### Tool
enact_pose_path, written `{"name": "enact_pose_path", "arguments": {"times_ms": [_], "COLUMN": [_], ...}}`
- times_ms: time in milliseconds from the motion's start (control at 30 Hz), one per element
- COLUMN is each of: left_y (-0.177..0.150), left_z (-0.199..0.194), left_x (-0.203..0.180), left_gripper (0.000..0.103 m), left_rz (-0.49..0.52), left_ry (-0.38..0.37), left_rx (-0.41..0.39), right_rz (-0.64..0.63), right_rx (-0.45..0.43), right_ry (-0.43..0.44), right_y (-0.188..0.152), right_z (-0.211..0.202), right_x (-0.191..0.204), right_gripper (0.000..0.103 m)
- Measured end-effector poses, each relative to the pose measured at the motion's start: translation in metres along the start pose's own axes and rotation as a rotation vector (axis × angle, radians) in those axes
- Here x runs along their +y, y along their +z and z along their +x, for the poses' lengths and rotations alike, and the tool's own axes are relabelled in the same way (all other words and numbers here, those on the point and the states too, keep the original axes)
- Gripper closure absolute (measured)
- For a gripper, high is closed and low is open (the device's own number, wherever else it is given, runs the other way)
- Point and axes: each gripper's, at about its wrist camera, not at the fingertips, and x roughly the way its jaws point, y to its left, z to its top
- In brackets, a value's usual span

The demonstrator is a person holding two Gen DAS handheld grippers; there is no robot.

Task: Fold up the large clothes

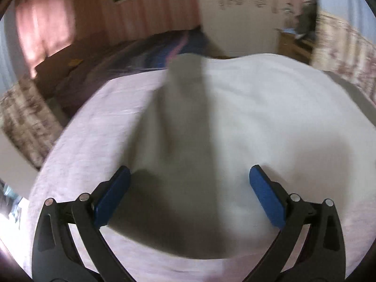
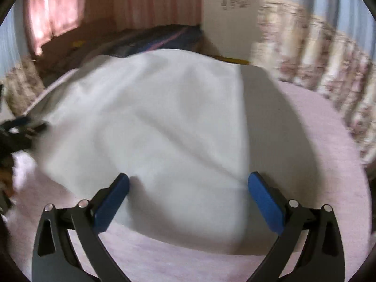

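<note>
While both views are smeared by blur, the biggest thing in them is plain enough: a bed covered by a pale pink sheet (image 2: 317, 164), and that bed serves as the landmark. Spread across the middle of the bed lies the white garment (image 2: 152, 129), flat for the most part, with soft creases and one straight edge on its right side. Beyond the bed's far side are a dark blanket (image 2: 164, 38) and pink curtains (image 2: 51, 14).

Judging by how it lies, the garment looks laid out or perhaps folded once; I cannot tell which, and most of the folding seems left to do.

Over the near edge of the garment, the right gripper (image 2: 188, 202) has its jaws spread wide, holding nothing. Likewise the left gripper (image 1: 190, 195) hangs above the cloth with jaws wide and empty, a grey shadow falling between them.
</note>
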Motion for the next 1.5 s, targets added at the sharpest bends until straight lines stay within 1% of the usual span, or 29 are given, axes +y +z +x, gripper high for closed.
{"name": "enact_pose_path", "arguments": {"times_ms": [33, 67, 100, 167, 233, 267, 333, 367, 433, 467, 533, 600, 667, 767, 867, 933, 1033, 1067, 1133, 1200, 1233, 1300, 1333, 1400, 1433, 1500], "left_y": [0.0, -0.004, -0.008, -0.012, -0.011, -0.008, 0.0, 0.007, 0.021, 0.03, 0.043, 0.058, 0.065, 0.075, 0.074, 0.072, 0.062, 0.06, 0.055, 0.052, 0.052, 0.05, 0.05, 0.051, 0.051, 0.051], "left_z": [0.005, 0.011, 0.011, 0.014, 0.01, 0.005, -0.003, -0.012, -0.028, -0.036, -0.045, -0.047, -0.045, -0.034, -0.016, 0.003, 0.03, 0.033, 0.04, 0.043, 0.044, 0.044, 0.043, 0.044, 0.044, 0.045], "left_x": [0.014, 0.032, 0.04, 0.052, 0.054, 0.054, 0.048, 0.044, 0.023, 0.012, -0.011, -0.036, -0.058, -0.095, -0.125, -0.138, -0.148, -0.147, -0.148, -0.148, -0.15, -0.152, -0.152, -0.155, -0.155, -0.154], "left_gripper": [0.003, 0.003, 0.003, 0.003, 0.003, 0.003, 0.003, 0.003, 0.003, 0.003, 0.003, 0.003, 0.003, 0.003, 0.003, 0.003, 0.003, 0.003, 0.003, 0.003, 0.003, 0.003, 0.003, 0.003, 0.003, 0.003], "left_rz": [-0.022, -0.049, -0.06, -0.067, -0.045, -0.045, -0.04, -0.033, -0.013, 0.001, 0.007, 0.008, 0.014, 0.023, 0.027, 0.028, 0.014, 0.015, 0.013, 0.025, 0.038, 0.051, 0.053, 0.061, 0.062, 0.06], "left_ry": [0.012, 0.019, -0.007, -0.031, -0.02, -0.019, -0.028, -0.046, -0.065, -0.085, -0.126, -0.184, -0.23, -0.296, -0.324, -0.296, -0.292, -0.292, -0.294, -0.29, -0.284, -0.273, -0.269, -0.256, -0.255, -0.257], "left_rx": [0.017, 0.038, 0.041, 0.047, 0.033, 0.017, -0.002, -0.03, -0.068, -0.096, -0.128, -0.135, -0.133, -0.1, -0.064, -0.029, 0.042, 0.049, 0.049, 0.051, 0.05, 0.045, 0.043, 0.04, 0.042, 0.046], "right_rz": [0.031, 0.069, 0.092, 0.138, 0.172, 0.181, 0.188, 0.198, 0.234, 0.246, 0.254, 0.247, 0.242, 0.227, 0.199, 0.208, 0.177, 0.169, 0.147, 0.123, 0.109, 0.084, 0.084, 0.102, 0.106, 0.097], "right_rx": [0.003, 0.008, 0.015, 0.035, 0.03, 0.02, -0.011, -0.011, -0.022, -0.022, -0.014, 0.007, 0.024, 0.051, 0.092, 0.114, 0.1, 0.102, 0.097, 0.084, 0.076, 0.06, 0.048, 0.035, 0.028, 0.023], "right_ry": [-0.011, 0.006, 0.021, 0.028, 0.072, 0.075, 0.059, 0.042, 0.051, 0.061, 0.088, 0.098, 0.103, 0.134, 0.147, 0.158, 0.124, 0.121, 0.127, 0.126, 0.123, 0.103, 0.096, 0.105, 0.118, 0.146], "right_y": [-0.003, -0.007, -0.008, -0.011, -0.011, -0.008, 0.001, 0.006, 0.016, 0.021, 0.031, 0.04, 0.045, 0.051, 0.053, 0.052, 0.05, 0.05, 0.051, 0.051, 0.051, 0.053, 0.055, 0.058, 0.061, 0.068], "right_z": [0.0, 0.0, 0.002, 0.003, -0.005, -0.009, -0.014, -0.014, -0.013, -0.01, 0.003, 0.02, 0.035, 0.055, 0.076, 0.088, 0.089, 0.089, 0.087, 0.082, 0.079, 0.074, 0.07, 0.063, 0.058, 0.051], "right_x": [-0.018, -0.036, -0.046, -0.066, -0.077, -0.083, -0.094, -0.101, -0.114, -0.118, -0.119, -0.118, -0.114, -0.103, -0.093, -0.091, -0.081, -0.079, -0.074, -0.068, -0.064, -0.06, -0.06, -0.064, -0.067, -0.069], "right_gripper": [0.002, 0.002, 0.002, 0.002, 0.002, 0.002, 0.002, 0.002, 0.002, 0.002, 0.002, 0.002, 0.002, 0.002, 0.002, 0.002, 0.001, 0.001, 0.008, 0.023, 0.028, 0.049, 0.054, 0.077, 0.079, 0.088]}}
